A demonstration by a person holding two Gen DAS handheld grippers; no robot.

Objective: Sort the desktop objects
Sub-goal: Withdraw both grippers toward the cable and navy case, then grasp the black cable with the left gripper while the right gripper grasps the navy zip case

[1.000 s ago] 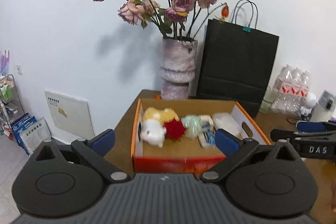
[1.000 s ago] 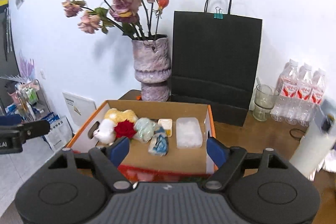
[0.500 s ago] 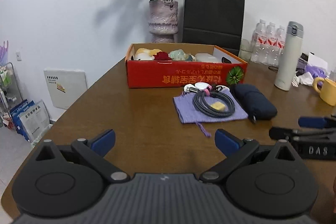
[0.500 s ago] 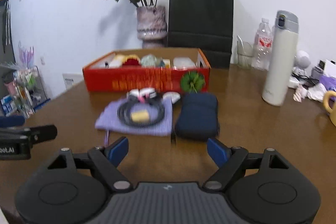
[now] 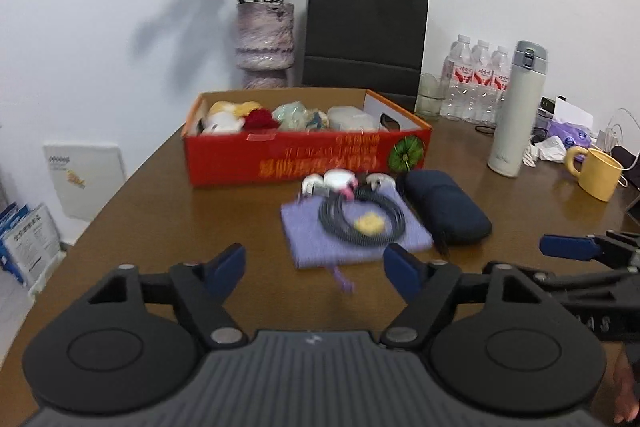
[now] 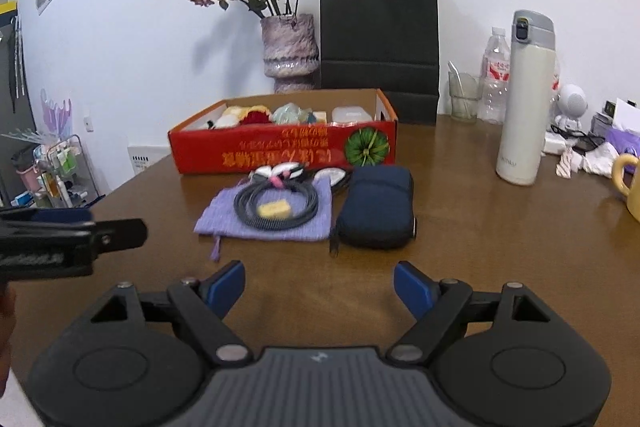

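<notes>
A red cardboard box (image 5: 312, 159) (image 6: 280, 151) holding several small items stands mid-table. In front of it lies a purple cloth pouch (image 5: 320, 243) (image 6: 228, 223) with a coiled black cable (image 5: 362, 221) (image 6: 276, 205), a small yellow piece and white chargers (image 5: 340, 183) on it. A dark blue zip case (image 5: 446, 213) (image 6: 376, 211) lies to its right. My left gripper (image 5: 316, 269) is open and empty, just short of the pouch. My right gripper (image 6: 320, 285) is open and empty, short of the case.
A vase of dried roses (image 6: 290, 47) and a black paper bag (image 6: 378, 35) stand behind the box. A white thermos (image 6: 524, 103), water bottles (image 5: 476, 83), a glass and a yellow mug (image 5: 596, 173) stand at the right. The table's left edge drops to the floor.
Both grippers pulled back from above the box to low over the table's near side, then moved slightly forward toward the pouch and case. Both stayed open and empty.
</notes>
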